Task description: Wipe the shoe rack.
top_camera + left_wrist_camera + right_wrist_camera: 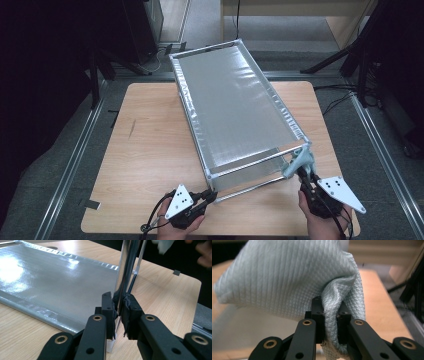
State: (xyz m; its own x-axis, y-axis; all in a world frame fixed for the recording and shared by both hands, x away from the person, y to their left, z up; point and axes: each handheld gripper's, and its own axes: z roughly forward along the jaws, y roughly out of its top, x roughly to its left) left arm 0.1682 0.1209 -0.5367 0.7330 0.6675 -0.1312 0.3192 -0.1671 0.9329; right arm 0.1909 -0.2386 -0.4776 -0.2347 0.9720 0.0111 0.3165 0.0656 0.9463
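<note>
A long two-tier rack [235,107] of shiny metal tubes with silvery sheet shelves stands on the wooden bench [145,150], running from the near middle of the top away toward the far edge and a little past it. The person's left tool [211,196] sits at the rack's near left corner, down low by the bench surface. In the left gripper view that tool [119,308] has its two black jaws pressed in on the upright chrome corner post [127,267], one jaw on each side of the tube, just above the white foot [110,345] where the post meets the bench; the lower silvery shelf sheet [52,287] stretches off to the left of the post. The right tool [303,176] is at the rack's near right corner, up at the level of the top rail. It pinches a pale blue-grey cleaning cloth [299,162], and the cloth lies bunched against that top corner of the frame, touching the tubes there. In the right gripper view the tool [330,307] has its jaws closed on a fold of the waffle-weave cloth [284,280], which billows up and to the left above the jaws, hiding the rack corner behind it. Both hands come in from the near edge of the bench, well apart, with the rack's near end between them.
</note>
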